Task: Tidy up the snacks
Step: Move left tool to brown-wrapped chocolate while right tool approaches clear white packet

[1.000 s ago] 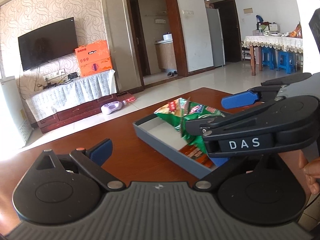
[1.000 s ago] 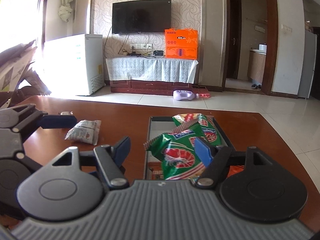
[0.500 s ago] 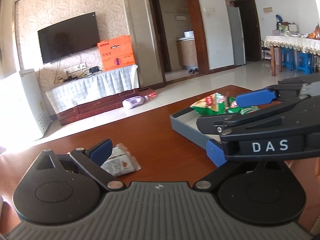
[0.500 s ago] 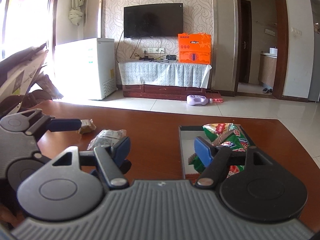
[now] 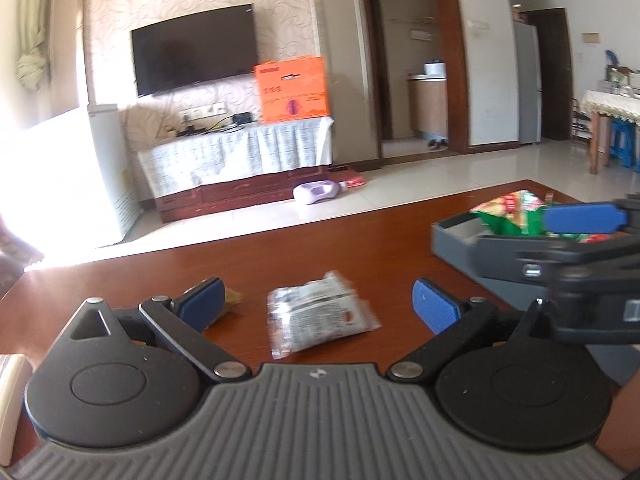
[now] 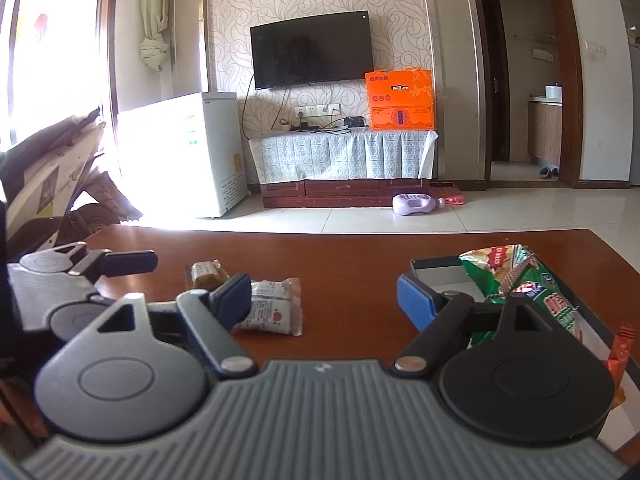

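A white-and-clear snack packet lies on the brown table, between the open jaws of my left gripper; it also shows in the right wrist view. A small brown wrapped snack lies just beyond it, partly hidden behind my left finger. A grey tray at the right holds green snack bags and an orange packet. My right gripper is open and empty, left of the tray.
The table's far edge runs ahead, with tiled floor beyond. A purple bottle lies on the floor by the TV cabinet. The left gripper shows at the left of the right wrist view.
Both grippers have swung left, away from the tray. The white packet and brown snack have come into view, and the packet now sits between my left jaws.
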Demonstrator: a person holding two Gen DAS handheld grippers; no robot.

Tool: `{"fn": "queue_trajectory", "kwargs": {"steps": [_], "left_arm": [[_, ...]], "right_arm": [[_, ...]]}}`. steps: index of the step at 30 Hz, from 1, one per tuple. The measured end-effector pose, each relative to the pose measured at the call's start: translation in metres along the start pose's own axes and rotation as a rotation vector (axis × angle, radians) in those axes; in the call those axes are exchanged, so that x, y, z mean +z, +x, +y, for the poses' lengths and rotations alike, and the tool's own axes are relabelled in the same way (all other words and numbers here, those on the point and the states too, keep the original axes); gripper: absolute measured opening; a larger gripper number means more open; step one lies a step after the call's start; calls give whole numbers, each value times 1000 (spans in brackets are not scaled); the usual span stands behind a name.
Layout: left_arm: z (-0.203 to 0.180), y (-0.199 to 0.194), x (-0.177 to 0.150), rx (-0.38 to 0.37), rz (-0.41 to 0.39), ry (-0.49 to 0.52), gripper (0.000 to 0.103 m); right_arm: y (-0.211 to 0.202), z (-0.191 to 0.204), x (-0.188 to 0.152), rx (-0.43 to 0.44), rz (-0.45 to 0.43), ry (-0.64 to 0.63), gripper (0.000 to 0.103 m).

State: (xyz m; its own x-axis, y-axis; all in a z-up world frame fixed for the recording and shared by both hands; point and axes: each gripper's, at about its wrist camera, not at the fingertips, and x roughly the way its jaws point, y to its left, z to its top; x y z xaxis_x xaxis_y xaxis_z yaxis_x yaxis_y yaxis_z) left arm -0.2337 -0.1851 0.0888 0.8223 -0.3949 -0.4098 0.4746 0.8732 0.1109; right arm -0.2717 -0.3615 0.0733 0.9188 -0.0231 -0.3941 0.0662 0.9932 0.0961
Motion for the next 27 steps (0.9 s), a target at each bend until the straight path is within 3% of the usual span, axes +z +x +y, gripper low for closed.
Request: {"fn": "queue_trajectory", "kwargs": {"steps": [11,15,20,26,27], "left_arm": [[81,58,-3,170,14,-190,102],[101,91,-4,205,63,-222,102],[109,132,-9,184,146,-215,101],[113,163,-13,151,207,-190,101],[114,168,-13,141,216,-188,97]], "right_arm": [[4,16,-4,43,50,-75,82],[10,19,-5,61,80,-95,82],[21,24,-4,84,90,-101,82],[71,46,-5,111,188,-119,81],[78,50,-8,99,207,-131,81]]}}
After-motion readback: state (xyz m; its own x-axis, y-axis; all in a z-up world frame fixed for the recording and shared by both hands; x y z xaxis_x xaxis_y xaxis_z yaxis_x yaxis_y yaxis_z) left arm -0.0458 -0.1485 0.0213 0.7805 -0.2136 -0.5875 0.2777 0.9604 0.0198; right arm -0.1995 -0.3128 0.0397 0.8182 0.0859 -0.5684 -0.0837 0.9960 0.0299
